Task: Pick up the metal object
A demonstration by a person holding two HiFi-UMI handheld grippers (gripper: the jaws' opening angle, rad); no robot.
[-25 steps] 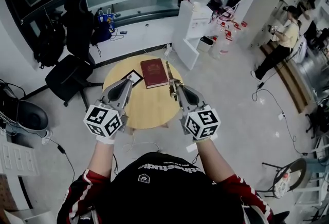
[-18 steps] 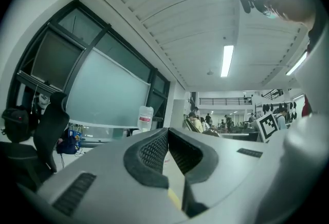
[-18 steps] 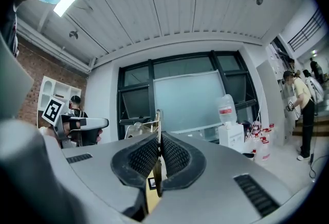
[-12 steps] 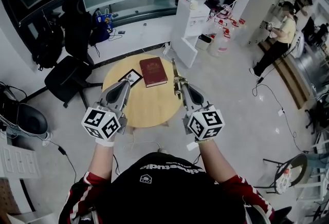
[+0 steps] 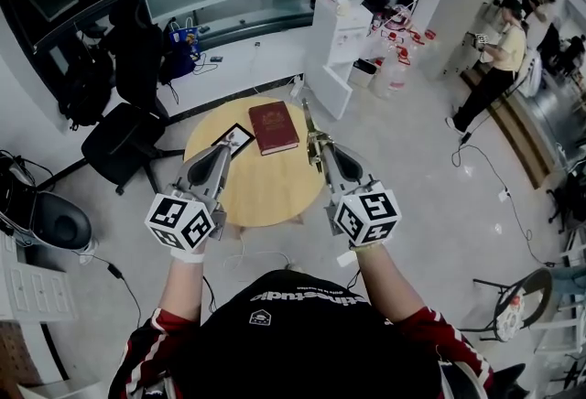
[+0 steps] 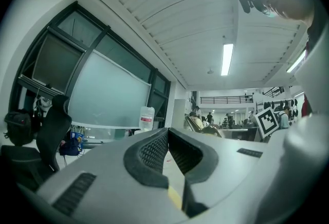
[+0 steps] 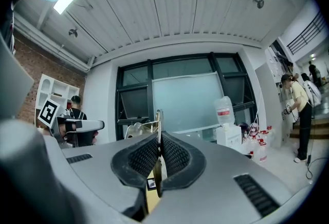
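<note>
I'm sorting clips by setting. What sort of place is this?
Probably an office or lab common area: a water dispenser, a black office chair and a round wooden table.

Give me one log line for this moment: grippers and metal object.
right gripper: shut on metal object, upright in jaws | left gripper: shut, empty | book: lying on table
</note>
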